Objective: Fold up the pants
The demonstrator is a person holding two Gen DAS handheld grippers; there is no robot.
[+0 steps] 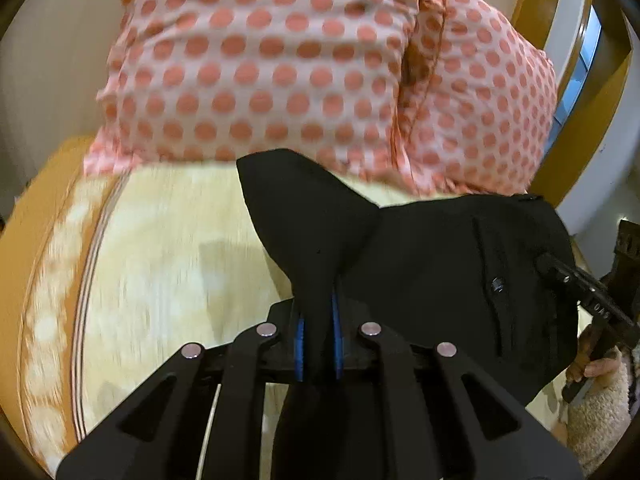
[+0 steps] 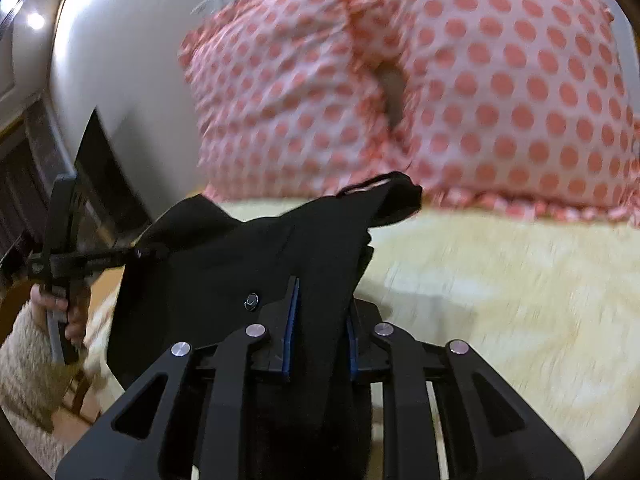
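While I hold the black pants (image 1: 440,264) up off the bed (image 1: 168,264), both pairs of fingers are clamped on the cloth: my left gripper (image 1: 318,320) is nearly shut on a raised fold, and my right gripper (image 2: 320,320) is closed on a thicker bunch near the buttoned pocket (image 2: 251,301). The garment hangs between my two hands, its span running from one gripper across to the other, so neither hand is nearer. Beneath it lies the pale yellow bedspread (image 2: 500,300). A pink polka-dot pillow (image 1: 280,60) sits at the far edge of the bed, just beyond the pants, and I judge it could catch the cloth if I swing it forward.
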